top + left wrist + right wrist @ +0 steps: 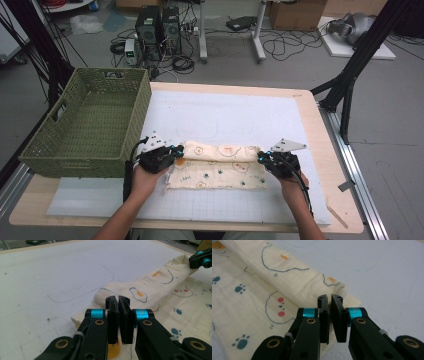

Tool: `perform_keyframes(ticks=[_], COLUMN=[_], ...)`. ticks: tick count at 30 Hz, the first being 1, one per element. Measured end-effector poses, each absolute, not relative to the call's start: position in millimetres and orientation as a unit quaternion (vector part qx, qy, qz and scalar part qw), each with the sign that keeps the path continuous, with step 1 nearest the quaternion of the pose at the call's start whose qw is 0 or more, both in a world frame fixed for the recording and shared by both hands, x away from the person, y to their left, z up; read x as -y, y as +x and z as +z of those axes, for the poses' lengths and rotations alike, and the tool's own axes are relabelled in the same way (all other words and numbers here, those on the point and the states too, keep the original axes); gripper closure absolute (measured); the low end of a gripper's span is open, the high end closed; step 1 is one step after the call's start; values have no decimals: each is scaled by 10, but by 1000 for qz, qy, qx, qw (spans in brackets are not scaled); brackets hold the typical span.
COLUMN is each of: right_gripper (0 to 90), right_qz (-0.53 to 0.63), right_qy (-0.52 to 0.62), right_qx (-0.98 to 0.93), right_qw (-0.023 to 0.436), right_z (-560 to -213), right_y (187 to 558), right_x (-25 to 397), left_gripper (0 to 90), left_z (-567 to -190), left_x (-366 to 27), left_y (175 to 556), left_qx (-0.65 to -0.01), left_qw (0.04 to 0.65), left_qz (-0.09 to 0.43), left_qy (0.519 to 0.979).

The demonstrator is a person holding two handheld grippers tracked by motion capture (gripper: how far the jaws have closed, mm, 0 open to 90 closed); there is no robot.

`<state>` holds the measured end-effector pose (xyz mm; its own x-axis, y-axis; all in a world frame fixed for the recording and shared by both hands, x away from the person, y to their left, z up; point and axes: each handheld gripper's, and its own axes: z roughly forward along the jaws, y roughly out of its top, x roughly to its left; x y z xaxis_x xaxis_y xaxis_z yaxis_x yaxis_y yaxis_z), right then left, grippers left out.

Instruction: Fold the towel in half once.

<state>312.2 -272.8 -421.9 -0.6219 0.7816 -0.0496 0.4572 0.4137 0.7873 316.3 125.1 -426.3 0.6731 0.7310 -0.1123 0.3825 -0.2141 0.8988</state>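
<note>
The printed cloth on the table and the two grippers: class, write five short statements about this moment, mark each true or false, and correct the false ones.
1. The printed cloth lies inside the green basket. False: it lies on the white mat, beside the basket.
2. The left gripper is at the cloth's left end. True.
3. The right gripper has its jaws wide open. False: they are nearly together at the cloth's edge.
4. The cloth's far edge is rolled over. True.
5. The cloth is plain white. False: it bears paw prints and animal faces.

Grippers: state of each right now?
Left gripper: shut on the cloth at its left end.
Right gripper: shut on the cloth at its right end.
</note>
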Motion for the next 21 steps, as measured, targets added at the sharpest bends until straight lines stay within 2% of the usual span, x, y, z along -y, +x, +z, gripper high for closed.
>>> perform_keyframes(ticks=[18,20,21], right_gripper=[840,839,837], right_qz=[384,384,384], right_qy=[366,364,363], right_qx=[-826,-828,-829], right_qw=[190,187,185], right_z=[-4306,-4311,-4314], right_y=[2962,2961,2960], right_x=[2768,2772,2772], left_gripper=[844,810,752], left_z=[-4384,-4381,-4375], left_x=[-1278,-1298,-1313], left_y=[3048,3054,3061], left_qx=[-354,-358,-364], left_qw=[490,494,499], left_qz=[139,136,135], left_qy=[785,780,775])
